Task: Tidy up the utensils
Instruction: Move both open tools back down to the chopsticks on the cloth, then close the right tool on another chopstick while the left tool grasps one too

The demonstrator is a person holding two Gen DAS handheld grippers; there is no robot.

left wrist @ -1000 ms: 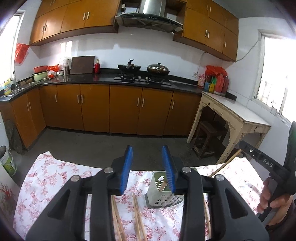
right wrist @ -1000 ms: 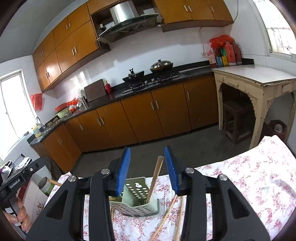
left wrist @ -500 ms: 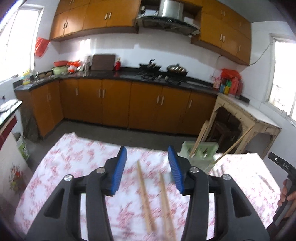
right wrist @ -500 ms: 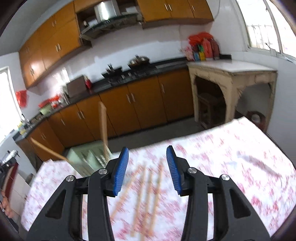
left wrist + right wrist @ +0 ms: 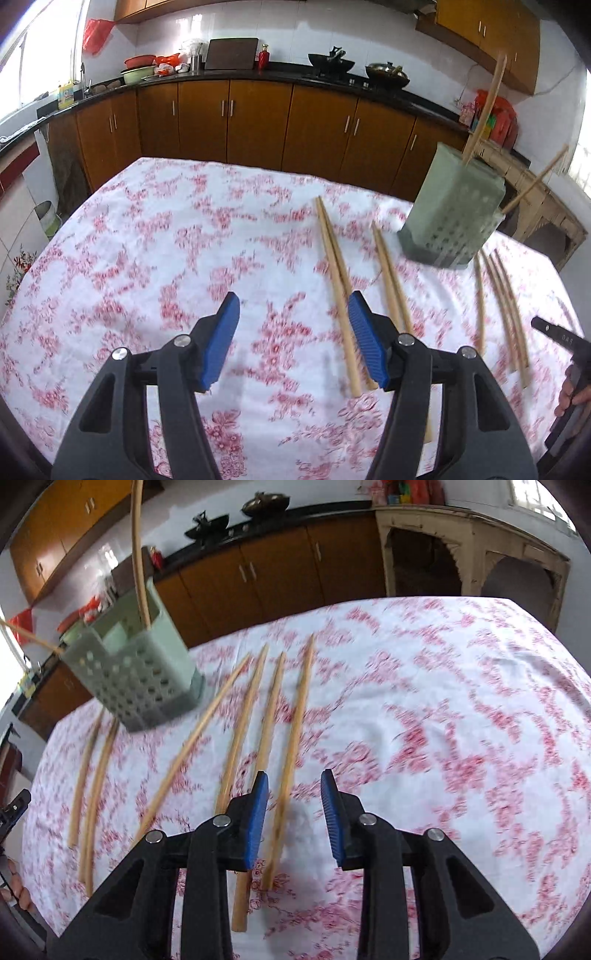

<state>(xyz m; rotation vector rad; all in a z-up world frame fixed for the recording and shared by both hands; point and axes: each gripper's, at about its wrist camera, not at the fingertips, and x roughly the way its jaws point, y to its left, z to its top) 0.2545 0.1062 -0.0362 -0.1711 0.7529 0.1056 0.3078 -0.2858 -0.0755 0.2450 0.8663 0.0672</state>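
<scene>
A pale green perforated utensil holder (image 5: 453, 218) stands on the floral tablecloth (image 5: 155, 258) with two wooden chopsticks (image 5: 484, 107) sticking out of it; it also shows in the right wrist view (image 5: 136, 672). Several loose wooden chopsticks (image 5: 334, 273) lie flat on the cloth beside it, also in the right wrist view (image 5: 291, 738). My left gripper (image 5: 293, 338) is open and empty, just left of the nearest chopstick pair. My right gripper (image 5: 293, 819) is open and empty, with one chopstick lying below the gap between its fingers.
Brown kitchen cabinets (image 5: 255, 122) and a black counter with pots run behind the table. A worn white side table (image 5: 476, 550) stands at the right. The far table edge is close behind the holder. The right gripper's body (image 5: 565, 339) shows at the left view's right edge.
Both grippers have tipped down and moved closer to the table, so the cloth and loose chopsticks now fill the views. The holder has shifted toward the upper side of each view.
</scene>
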